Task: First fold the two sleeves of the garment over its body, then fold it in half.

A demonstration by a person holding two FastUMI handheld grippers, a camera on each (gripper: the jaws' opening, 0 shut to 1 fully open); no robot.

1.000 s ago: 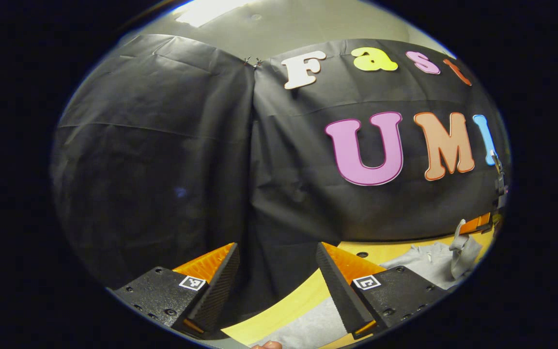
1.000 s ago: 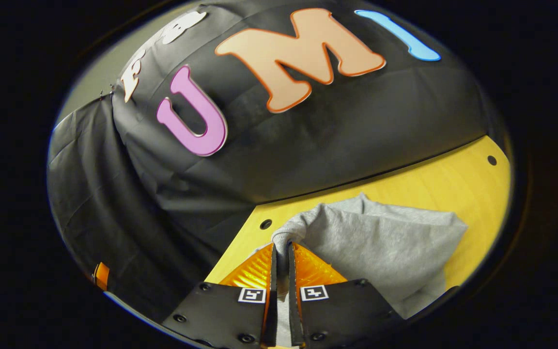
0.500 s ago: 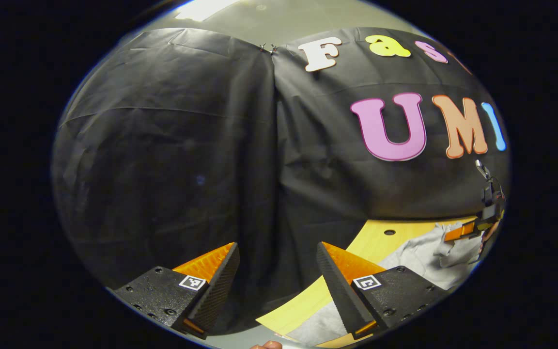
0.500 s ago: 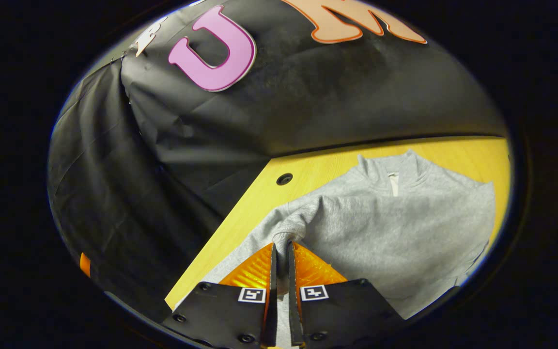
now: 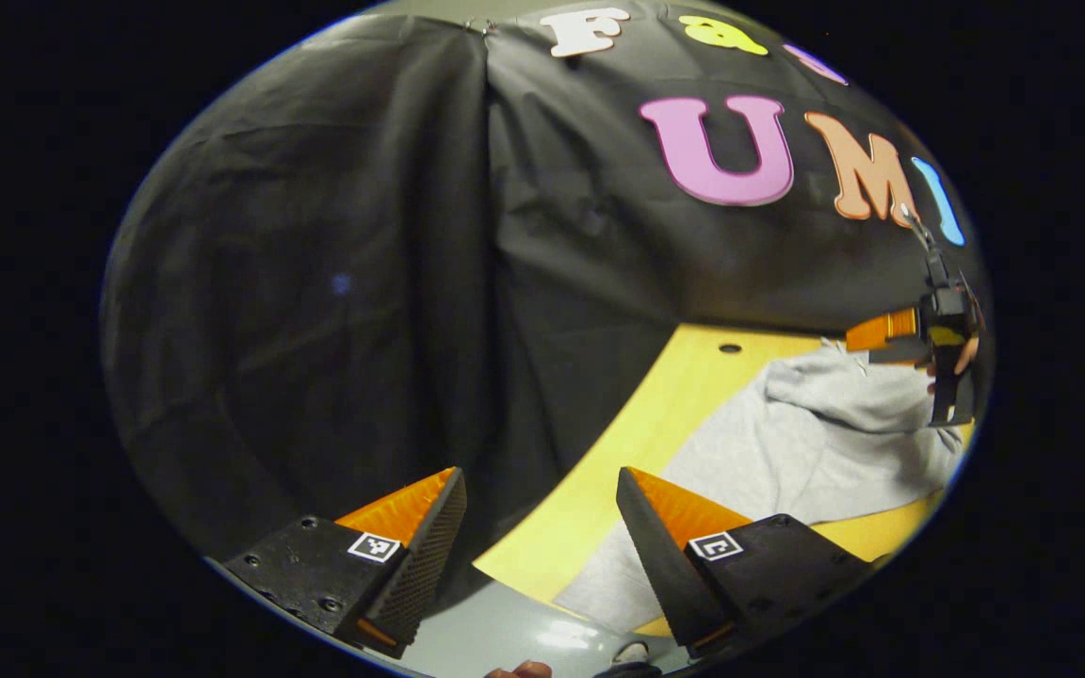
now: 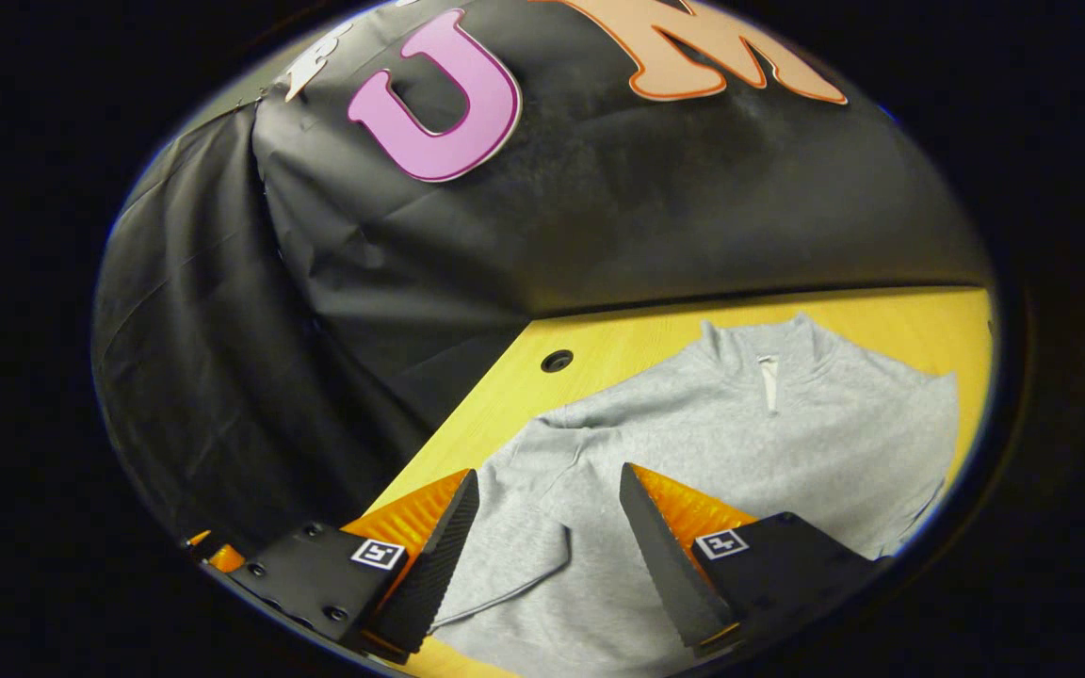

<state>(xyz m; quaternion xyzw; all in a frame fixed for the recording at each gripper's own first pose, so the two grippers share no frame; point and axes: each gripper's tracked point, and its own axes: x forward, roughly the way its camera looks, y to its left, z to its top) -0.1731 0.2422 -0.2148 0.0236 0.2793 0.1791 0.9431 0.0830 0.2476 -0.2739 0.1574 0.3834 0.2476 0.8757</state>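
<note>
grey fleece garment (image 6: 693, 443) lies flat on the yellow wooden table (image 6: 618, 344), one sleeve (image 6: 524, 527) over its body; right gripper (image 6: 542, 527) released above it, left gripper (image 5: 538, 537) released, ready for the other sleeve.

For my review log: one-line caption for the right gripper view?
Right gripper open above the grey sweatshirt, one sleeve folded across its body on the yellow table.

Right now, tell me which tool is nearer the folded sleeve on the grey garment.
Right. The right tool hangs open directly above the folded sleeve. The left tool is open off the table's corner, away from it.
</note>
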